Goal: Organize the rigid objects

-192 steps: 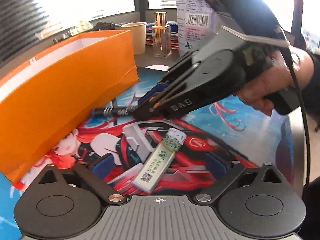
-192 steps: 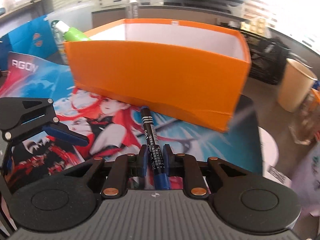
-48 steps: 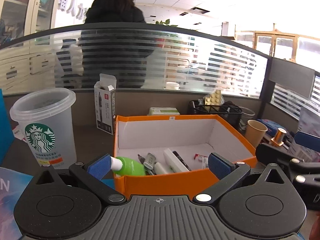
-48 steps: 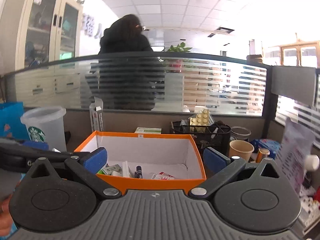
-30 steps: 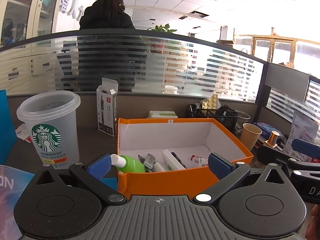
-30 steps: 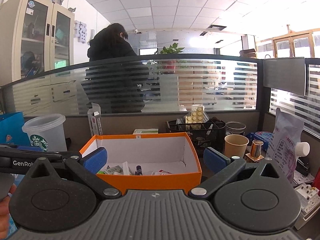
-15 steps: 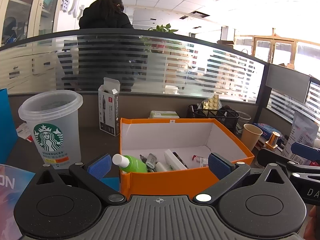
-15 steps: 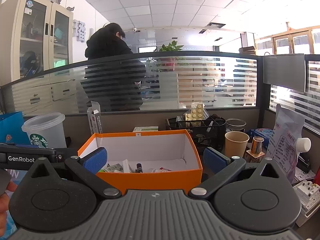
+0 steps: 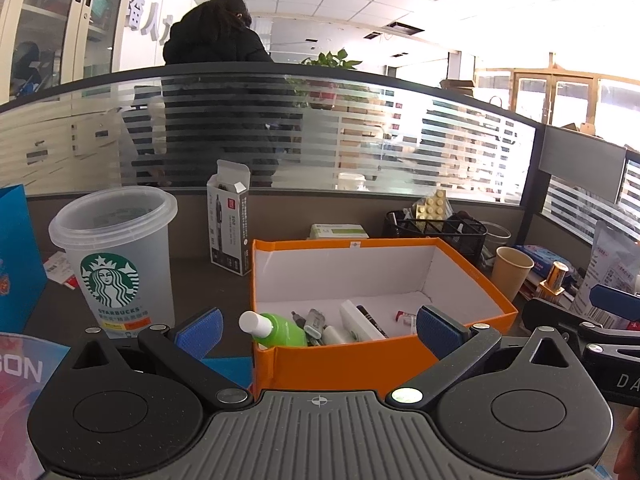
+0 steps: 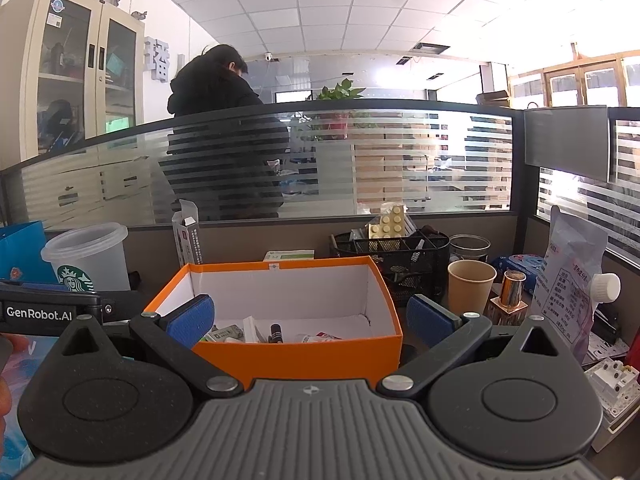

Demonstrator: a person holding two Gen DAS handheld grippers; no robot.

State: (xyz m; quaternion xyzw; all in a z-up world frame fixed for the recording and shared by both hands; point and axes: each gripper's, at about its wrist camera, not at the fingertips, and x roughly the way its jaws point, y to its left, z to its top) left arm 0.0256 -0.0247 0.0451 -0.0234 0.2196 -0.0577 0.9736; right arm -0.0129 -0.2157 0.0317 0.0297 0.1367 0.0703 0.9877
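An orange box (image 9: 348, 364) with a white inside stands on the desk, also in the right wrist view (image 10: 296, 354). It holds a green bottle with a white cap (image 9: 276, 326), a black marker (image 9: 370, 318), a white stick (image 9: 356, 320) and other small items. My left gripper (image 9: 318, 326) is open and empty, held back from the box's near wall. My right gripper (image 10: 310, 320) is open and empty, also in front of the box. The right gripper's body (image 9: 592, 328) shows at the right of the left wrist view.
A clear Starbucks cup (image 9: 116, 260) stands left of the box, a pen carton (image 9: 228, 224) behind it. A black mesh organiser (image 10: 392, 264), a paper cup (image 10: 470, 286), a small gold can (image 10: 512, 284) and a pouch (image 10: 572, 280) stand to the right. A glass partition runs behind.
Over six seconds both grippers let go of the marker and USB stick and drew back up from the mat. In the last second both views barely shifted.
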